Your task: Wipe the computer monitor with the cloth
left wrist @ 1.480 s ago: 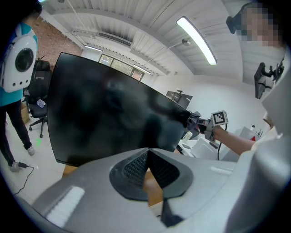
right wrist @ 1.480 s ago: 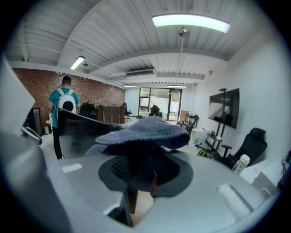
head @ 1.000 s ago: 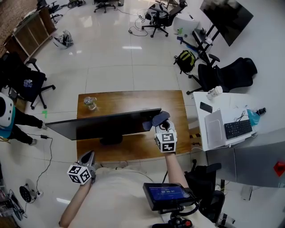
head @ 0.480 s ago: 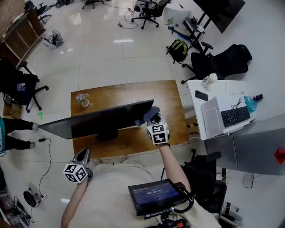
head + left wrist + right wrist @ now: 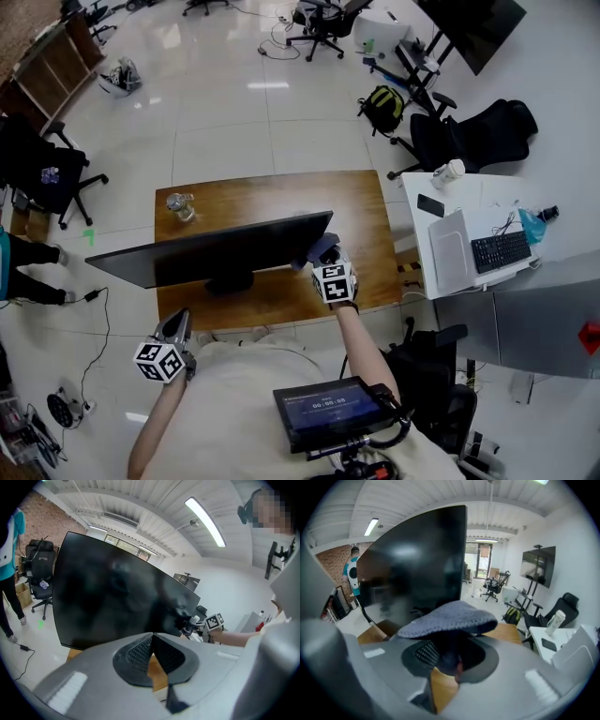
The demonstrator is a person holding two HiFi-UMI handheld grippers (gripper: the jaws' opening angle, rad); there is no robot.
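monitor (image 5: 225, 253) stands mid-desk (image 5: 281, 192), dark screen facing the near side. cloth (image 5: 322, 247) is at the screen's right edge; contact can't be confirmed. it is bunched and draped over the right gripper (image 5: 324, 257), whose jaws pinch a fold of it so a broad pad faces the glass. likely set for a sweep leftward. left gripper (image 5: 180, 323) hangs off the desk's near-left edge, jaws closed together on nothing, probably parked clear of the wiping path. smudges hard to judge.
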